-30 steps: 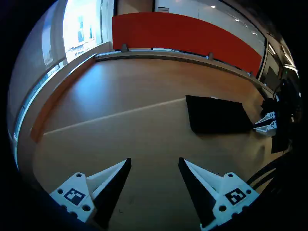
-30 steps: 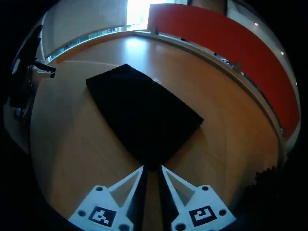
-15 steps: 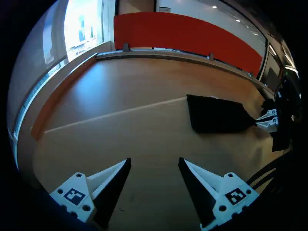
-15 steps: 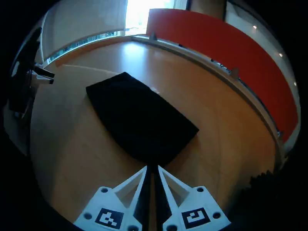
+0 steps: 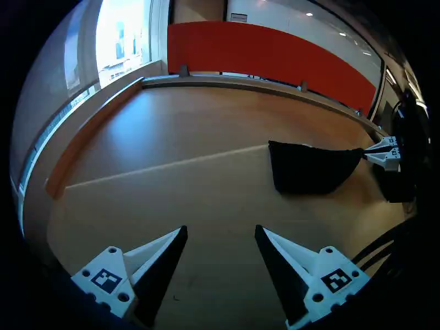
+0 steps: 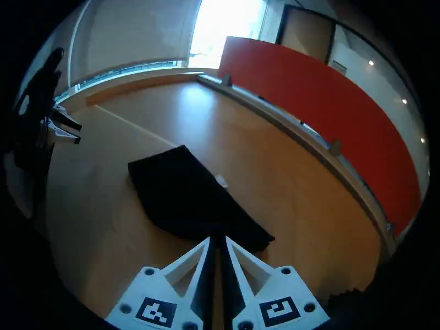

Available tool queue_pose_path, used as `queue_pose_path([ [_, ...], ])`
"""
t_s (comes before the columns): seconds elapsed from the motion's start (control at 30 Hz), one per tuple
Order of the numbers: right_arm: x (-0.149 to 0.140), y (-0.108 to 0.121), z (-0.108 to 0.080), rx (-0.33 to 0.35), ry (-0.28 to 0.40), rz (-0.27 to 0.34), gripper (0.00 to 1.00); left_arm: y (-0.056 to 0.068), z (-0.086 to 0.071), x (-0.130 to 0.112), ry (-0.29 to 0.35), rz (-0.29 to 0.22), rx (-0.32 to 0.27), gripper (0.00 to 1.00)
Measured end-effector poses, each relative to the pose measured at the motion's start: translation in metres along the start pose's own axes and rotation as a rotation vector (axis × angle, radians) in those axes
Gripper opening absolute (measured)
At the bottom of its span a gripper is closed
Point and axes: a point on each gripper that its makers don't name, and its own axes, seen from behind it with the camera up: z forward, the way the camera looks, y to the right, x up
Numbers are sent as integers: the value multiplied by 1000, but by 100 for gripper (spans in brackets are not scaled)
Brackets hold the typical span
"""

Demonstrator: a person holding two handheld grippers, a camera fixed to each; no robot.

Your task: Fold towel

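Pinching the towel (image 6: pixel 187 201) by a corner in my right gripper (image 6: pixel 218 240) above the table (image 6: pixel 275 181), I judge the fold barely begun; my left gripper (image 5: pixel 220 228) hangs wide open.

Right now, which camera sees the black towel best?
The right gripper view: the black towel lies close and large, its corner pinched by the right gripper. The left gripper view shows it small, far off.
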Motion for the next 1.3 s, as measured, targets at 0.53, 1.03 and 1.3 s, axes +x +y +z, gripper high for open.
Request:
queue_pose_path([
  [0.53, 80, -13, 25, 53, 75, -111, 5, -1, -14, 0, 21, -39, -6, 91],
  [1.03, 113, -57, 59, 143, 65, -194, 5, -14, -28, 2, 43, -73, 19, 91],
  [1.3, 114, -99, 97, 215, 30, -225, 5, -21, -36, 2, 57, -100, 30, 91],
])
